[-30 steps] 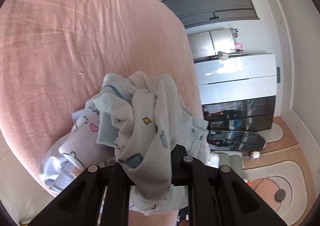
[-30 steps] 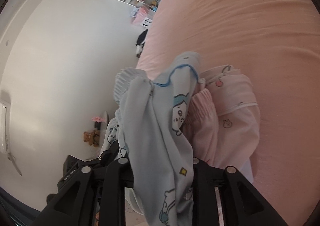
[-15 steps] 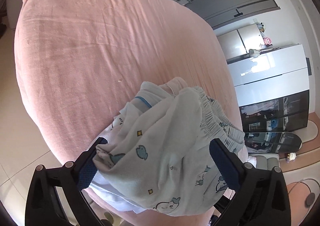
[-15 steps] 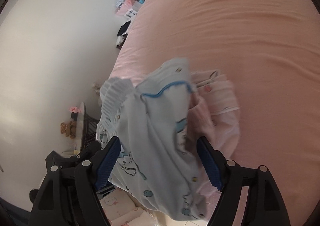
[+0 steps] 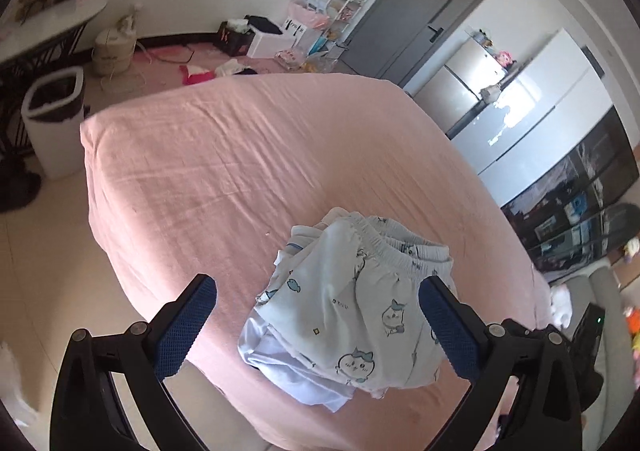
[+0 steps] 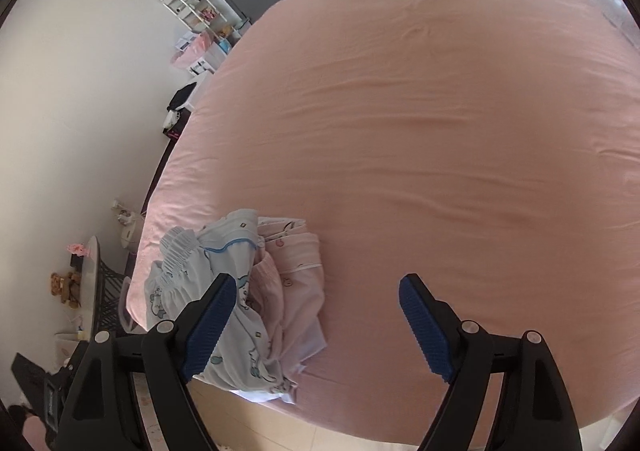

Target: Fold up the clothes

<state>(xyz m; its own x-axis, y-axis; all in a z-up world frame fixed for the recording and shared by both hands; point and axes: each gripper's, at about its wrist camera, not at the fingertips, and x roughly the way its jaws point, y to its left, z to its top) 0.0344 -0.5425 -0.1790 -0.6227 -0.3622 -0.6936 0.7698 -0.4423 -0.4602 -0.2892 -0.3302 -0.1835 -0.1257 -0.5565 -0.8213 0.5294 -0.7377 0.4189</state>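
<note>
Left gripper [image 5: 318, 309] was spread wide, pads clear of the fabric, nothing clamped. Right gripper [image 6: 316, 309] jaws were opening, with only bare sheet between them. The pale blue printed garment [image 5: 352, 315] lay crumpled on the pink bed [image 5: 224, 171], at its near edge by the corner. A pink garment [image 6: 294, 271] sat bunched against it, on the side toward the bed's middle. White bin [image 5: 54, 123] stood on the floor beyond the bed's far corner.

both wrist views angle down – sharing bed [image 5: 224, 171]
</note>
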